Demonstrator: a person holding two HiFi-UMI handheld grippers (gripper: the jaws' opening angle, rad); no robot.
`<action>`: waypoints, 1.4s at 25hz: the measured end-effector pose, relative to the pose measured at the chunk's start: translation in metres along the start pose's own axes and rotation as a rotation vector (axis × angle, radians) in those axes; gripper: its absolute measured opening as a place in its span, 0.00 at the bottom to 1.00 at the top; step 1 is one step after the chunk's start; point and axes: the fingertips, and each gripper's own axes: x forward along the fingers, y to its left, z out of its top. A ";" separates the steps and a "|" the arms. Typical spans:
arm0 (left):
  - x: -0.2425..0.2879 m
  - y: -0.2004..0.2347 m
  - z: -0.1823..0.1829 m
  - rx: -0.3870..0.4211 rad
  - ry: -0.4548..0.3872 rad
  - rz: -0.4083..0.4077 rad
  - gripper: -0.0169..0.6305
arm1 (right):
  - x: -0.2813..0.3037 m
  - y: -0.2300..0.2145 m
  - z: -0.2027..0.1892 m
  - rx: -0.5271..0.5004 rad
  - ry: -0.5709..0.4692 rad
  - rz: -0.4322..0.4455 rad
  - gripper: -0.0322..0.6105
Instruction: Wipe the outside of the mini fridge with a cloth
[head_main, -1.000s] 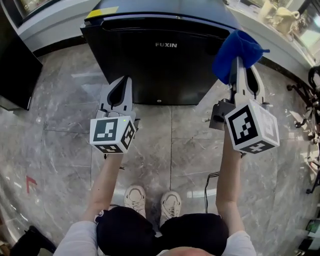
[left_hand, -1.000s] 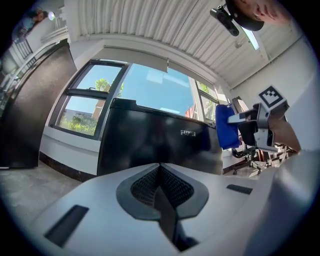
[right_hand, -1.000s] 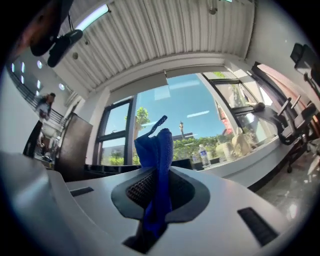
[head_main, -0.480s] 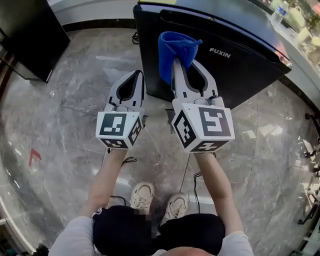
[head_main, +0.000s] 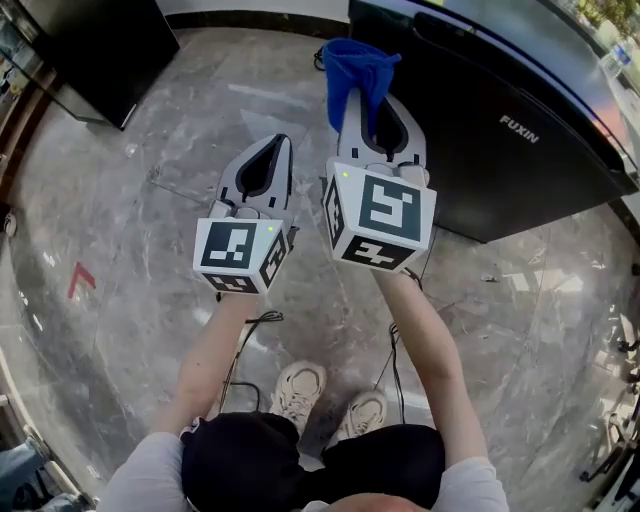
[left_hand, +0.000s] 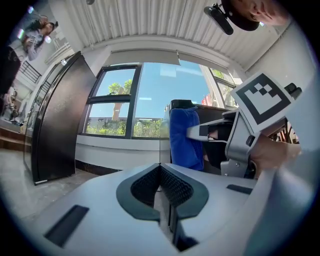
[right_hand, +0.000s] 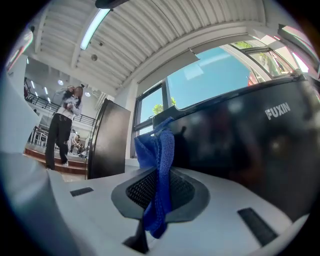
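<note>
Clearly, the right gripper (head_main: 372, 112) had its jaws closed on the blue terry cloth (head_main: 356, 68). In the right gripper view a fold of it ran down between the two ribbed pads, and the rest stood above the tips as a loose bunch. The left gripper (head_main: 278, 146) was just beside it, on its left, with the jaws pressed together and nothing between them. Both were held out over the grey marbled stone floor (head_main: 130, 230).

The glossy black mini fridge (head_main: 500, 170) stood on that floor to the right, and the cloth was at its left corner as the head view showed it. There the bunch overlapped the corner edge. In the right gripper view the dark wall of the fridge filled the space to the right of the jaws. Whether the cloth already touched the surface, I could not tell. I judged that the wiping of this side was about to begin.

Some things could go wrong from here. Only a narrow fold was held, so a firm rub along the fridge could pull the cloth out of the jaws. If the bunch folded aside, the hard grey tips could meet the shiny panel and scratch it. The left gripper was so near that a wide stroke to the left could knock it. Also, dark cables (head_main: 392, 350) lay on the floor by the person's feet, and a step sideways could catch them.
</note>
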 end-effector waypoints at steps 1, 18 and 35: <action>-0.001 0.002 -0.001 0.000 0.002 0.003 0.03 | 0.000 -0.001 -0.001 -0.004 -0.004 -0.009 0.14; 0.012 -0.064 0.002 -0.042 -0.012 -0.113 0.03 | -0.070 -0.092 0.014 -0.010 -0.022 -0.171 0.14; 0.027 -0.148 0.013 -0.086 -0.056 -0.229 0.03 | -0.140 -0.199 0.035 -0.022 -0.044 -0.373 0.14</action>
